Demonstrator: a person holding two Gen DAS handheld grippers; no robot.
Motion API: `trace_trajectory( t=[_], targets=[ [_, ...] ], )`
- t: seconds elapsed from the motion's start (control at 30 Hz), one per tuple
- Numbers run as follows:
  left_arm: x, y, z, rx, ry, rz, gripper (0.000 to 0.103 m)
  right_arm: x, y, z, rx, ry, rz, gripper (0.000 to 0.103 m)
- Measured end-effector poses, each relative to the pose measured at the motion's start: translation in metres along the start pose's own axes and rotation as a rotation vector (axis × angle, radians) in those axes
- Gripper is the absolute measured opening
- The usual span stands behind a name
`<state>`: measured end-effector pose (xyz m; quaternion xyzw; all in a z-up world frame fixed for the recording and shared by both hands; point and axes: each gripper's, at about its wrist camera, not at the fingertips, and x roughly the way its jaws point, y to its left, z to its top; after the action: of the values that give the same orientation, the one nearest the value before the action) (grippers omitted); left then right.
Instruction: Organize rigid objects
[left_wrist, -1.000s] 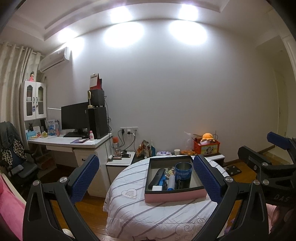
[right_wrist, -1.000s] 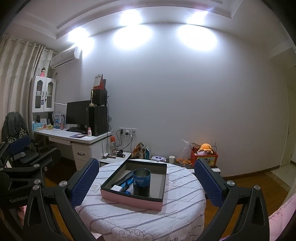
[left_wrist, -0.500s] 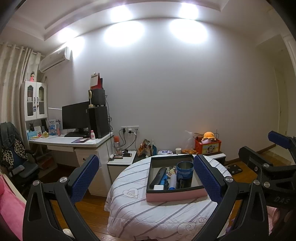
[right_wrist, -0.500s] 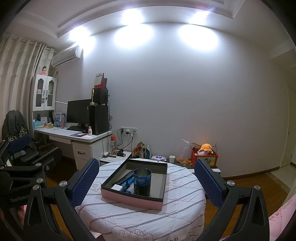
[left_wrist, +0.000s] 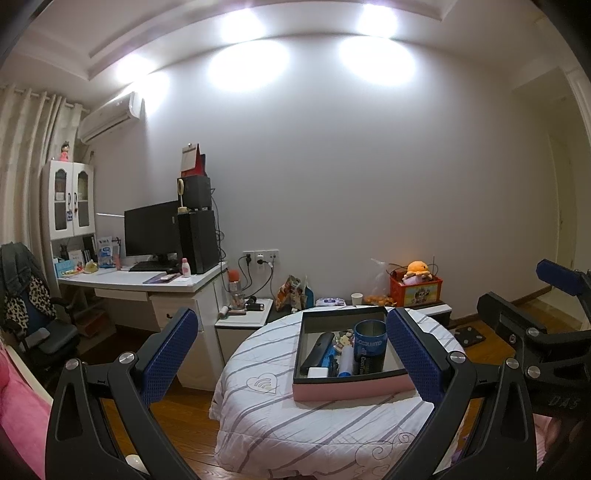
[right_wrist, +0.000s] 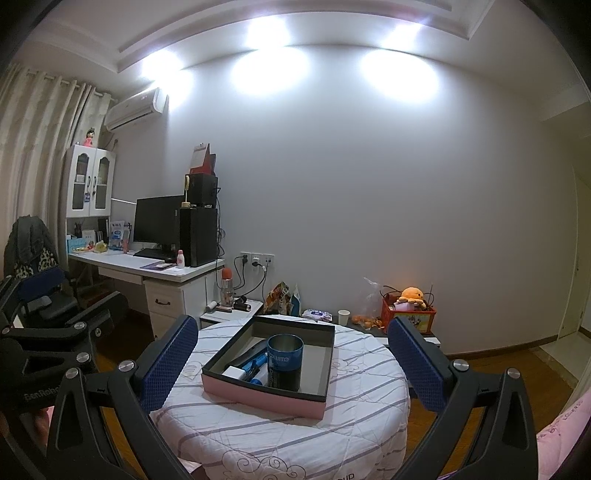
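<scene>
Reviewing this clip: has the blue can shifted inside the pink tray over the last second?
No. The blue can stands at the same spot against the front wall of the pink tray in both views. Only the cameras drift slightly.

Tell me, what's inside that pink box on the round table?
The pink box holds an upright blue tin, a black case, a small white block and blue tube-like items. The tin hides whatever lies behind it.

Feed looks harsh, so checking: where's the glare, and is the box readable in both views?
Left wrist: ceiling lights blown out, box sharp though dim. Right wrist: same glare on the wall, box clear, edges bent by fisheye.
</scene>
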<state>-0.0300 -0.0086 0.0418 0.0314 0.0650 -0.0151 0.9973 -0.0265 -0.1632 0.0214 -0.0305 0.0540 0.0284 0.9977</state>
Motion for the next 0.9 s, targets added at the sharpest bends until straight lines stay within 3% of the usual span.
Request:
trace_trajectory(
  t=[0.9],
  targets=[
    [0.0057,0.0042,-0.0040,-0.019,0.028,0.007,0.103,0.0045,-0.0006,-0.0049,0.003,0.029,-0.003,0.103]
  ],
)
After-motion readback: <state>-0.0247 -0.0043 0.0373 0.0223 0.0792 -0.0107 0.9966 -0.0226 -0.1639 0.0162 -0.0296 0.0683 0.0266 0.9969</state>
